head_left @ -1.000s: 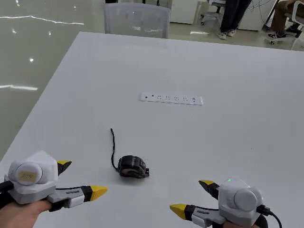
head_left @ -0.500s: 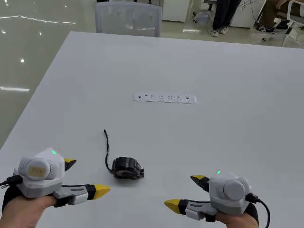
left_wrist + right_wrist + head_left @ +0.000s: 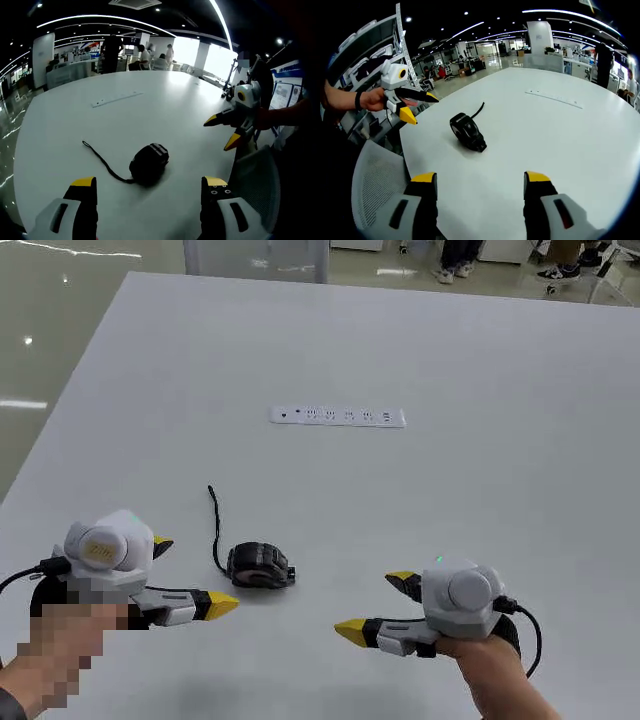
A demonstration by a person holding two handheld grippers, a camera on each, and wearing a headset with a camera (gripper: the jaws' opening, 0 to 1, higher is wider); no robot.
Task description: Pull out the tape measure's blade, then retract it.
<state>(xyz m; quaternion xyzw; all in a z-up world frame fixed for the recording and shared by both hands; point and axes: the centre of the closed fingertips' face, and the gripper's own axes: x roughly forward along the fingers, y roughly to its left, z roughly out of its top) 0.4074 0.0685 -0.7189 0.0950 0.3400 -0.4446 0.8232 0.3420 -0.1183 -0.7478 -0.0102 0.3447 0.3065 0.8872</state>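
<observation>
Head view puts the left hand-held gripper (image 3: 195, 575) and right hand-held gripper (image 3: 375, 603) nearest, both with jaws spread and empty, over the white bench (image 3: 470, 480). Between them, near the left one's tips and touching neither, lies the tape measure (image 3: 260, 566), its wrist cord (image 3: 213, 525) trailing away. Its black case looks rigid, compact and fairly weighty, best pinched across the flat sides while the other takes the blade's hook, too small to make out; the blade likely springs back.
</observation>
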